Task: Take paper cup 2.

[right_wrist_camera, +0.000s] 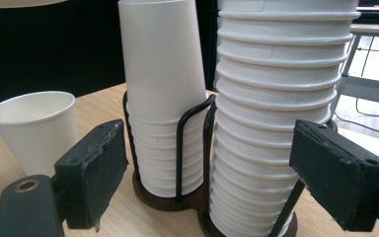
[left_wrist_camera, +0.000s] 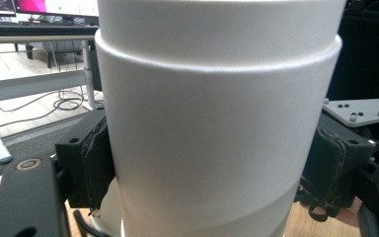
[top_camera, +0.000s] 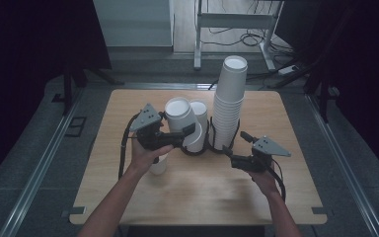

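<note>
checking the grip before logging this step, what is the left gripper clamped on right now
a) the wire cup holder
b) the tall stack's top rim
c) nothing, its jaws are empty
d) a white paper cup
d: in the left gripper view, the left gripper has its black pads pressed against both sides of a white paper cup; the high view shows it held above the shorter stack, apart from the tall stack.

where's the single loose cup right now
In the high view the loose cup stands on the table at left, just below the left gripper, near the cup holder.
</note>
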Motion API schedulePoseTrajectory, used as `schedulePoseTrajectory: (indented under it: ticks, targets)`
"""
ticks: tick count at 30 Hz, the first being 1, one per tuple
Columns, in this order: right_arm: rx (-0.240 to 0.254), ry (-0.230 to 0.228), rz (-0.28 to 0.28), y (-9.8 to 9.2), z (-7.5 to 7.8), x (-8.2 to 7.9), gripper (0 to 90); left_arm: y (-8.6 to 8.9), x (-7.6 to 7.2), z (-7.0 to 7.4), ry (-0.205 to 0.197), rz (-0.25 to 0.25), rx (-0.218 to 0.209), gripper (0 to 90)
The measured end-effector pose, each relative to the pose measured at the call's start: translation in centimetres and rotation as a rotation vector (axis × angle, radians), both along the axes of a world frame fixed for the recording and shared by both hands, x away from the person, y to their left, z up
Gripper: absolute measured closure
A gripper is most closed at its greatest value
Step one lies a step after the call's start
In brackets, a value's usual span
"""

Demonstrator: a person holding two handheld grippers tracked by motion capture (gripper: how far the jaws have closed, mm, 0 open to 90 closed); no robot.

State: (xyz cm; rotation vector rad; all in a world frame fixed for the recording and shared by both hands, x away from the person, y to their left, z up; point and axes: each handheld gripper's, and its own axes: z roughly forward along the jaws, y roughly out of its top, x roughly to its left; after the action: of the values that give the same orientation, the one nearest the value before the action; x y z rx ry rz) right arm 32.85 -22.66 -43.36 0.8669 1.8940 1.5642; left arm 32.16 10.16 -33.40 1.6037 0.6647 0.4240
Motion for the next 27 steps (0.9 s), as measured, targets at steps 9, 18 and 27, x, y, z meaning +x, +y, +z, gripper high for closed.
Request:
schedulePoseTrajectory:
  ticks: [9, 18, 27]
  targets:
    - [-0.012, -0.004, 0.024, 0.5, -0.5, -0.8, 15.2, 1.3, -1.1, -2.0, 0.031, 0.001, 0.01, 18.5]
    - [-0.013, 0.0, 0.047, 0.9, -0.9, -1.5, 15.7, 2.0, -2.8, -3.7, 0.042, 0.007, 0.022, 18.5]
    - [-0.022, 0.005, 0.065, 1.2, -1.3, -2.1, 16.0, 2.7, -4.2, -5.0, 0.059, 0.002, 0.029, 18.5]
